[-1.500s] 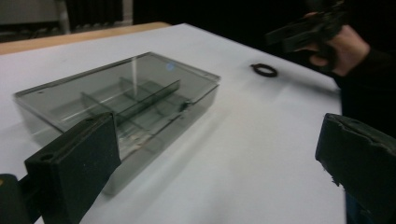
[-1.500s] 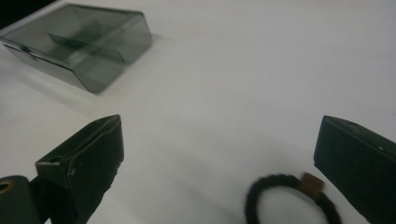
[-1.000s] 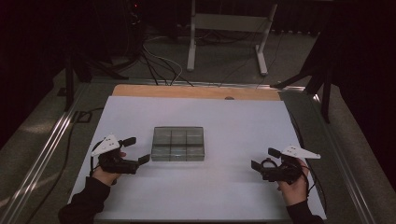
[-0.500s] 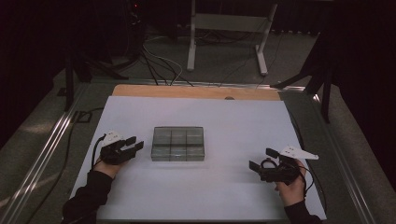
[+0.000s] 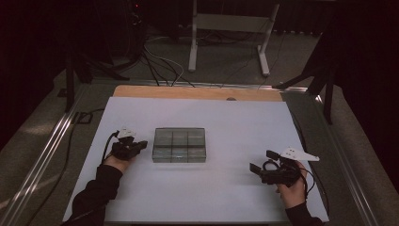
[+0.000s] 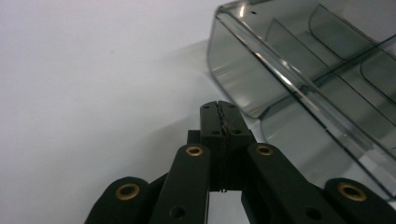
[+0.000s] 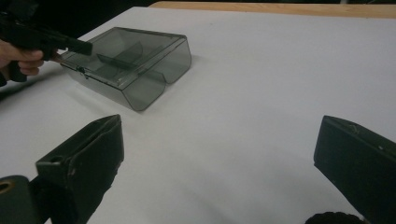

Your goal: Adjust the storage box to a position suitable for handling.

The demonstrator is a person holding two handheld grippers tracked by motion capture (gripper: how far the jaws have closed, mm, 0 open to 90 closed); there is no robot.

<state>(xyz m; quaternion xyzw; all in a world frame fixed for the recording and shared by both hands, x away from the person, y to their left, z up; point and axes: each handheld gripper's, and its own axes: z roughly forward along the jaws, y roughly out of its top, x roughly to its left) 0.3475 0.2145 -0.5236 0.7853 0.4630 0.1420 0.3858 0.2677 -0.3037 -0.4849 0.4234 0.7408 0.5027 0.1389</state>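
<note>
Fingers [image 6: 219, 116] of my left gripper [image 5: 136, 147] have just closed, empty, beside the clear divided box [image 5: 179, 145]; right gripper [image 5: 263, 167] gapes empty. Box seems light, rigid, slippery; I'd grip a wall.

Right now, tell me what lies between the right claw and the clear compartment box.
Nothing: bare white tabletop runs from the open right claw to the clear compartment box, as the right gripper view shows.

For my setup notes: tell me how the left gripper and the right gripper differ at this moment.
The left gripper has its jaws pressed together with nothing between them; the right gripper has its jaws wide apart. The left gripper sits close beside the clear compartment box; the right gripper is well away from it, near the white table edge. Both are black, hand-held, and hold nothing.
</note>
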